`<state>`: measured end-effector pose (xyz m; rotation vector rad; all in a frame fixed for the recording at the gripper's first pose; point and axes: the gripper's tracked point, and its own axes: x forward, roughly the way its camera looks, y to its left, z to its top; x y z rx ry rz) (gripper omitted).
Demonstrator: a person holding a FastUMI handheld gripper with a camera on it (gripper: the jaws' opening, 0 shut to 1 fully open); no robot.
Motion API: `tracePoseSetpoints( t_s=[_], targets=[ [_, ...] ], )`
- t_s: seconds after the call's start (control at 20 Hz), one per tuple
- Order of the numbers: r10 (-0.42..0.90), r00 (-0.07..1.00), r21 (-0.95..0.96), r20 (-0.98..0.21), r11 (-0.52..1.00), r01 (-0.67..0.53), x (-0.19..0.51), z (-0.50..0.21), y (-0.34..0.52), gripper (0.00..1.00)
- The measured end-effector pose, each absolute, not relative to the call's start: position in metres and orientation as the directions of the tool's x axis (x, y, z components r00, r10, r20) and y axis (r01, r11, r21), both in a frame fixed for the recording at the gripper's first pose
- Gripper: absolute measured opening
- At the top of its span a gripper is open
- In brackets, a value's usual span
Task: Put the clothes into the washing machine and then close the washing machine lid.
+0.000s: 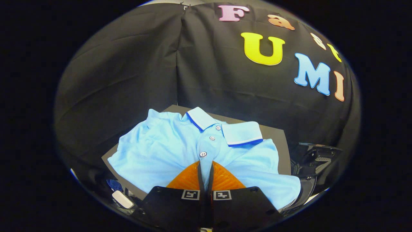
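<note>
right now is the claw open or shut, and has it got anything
Claw: fingers drawn together with a thin gap, tips at the placket of the light blue polo shirt just below its lowest button; whether they pinch the fabric cannot be told.

No legible word, number or brand appears on any object. The light blue polo shirt (161,151) carries no print or logo on its front, collar or placket. Just below the shirt's hem, the gripper (206,164), its fingers drawn almost together at the foot of the placket, bears two square black-and-white coded markers (190,194), one on each finger base; these are patterns, not text. A small white tag (122,199) beside the shirt's lower left corner shows no readable marking.
</note>
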<state>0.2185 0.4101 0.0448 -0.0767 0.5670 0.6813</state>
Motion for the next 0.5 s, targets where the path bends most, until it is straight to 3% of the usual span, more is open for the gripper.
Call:
tracePoseSetpoints(
  t_s=[0.5],
  targets=[
    [0.659,0.664,0.195,-0.354,0.746,-0.637,0.231,0.161,0.344,0.01]
  ],
)
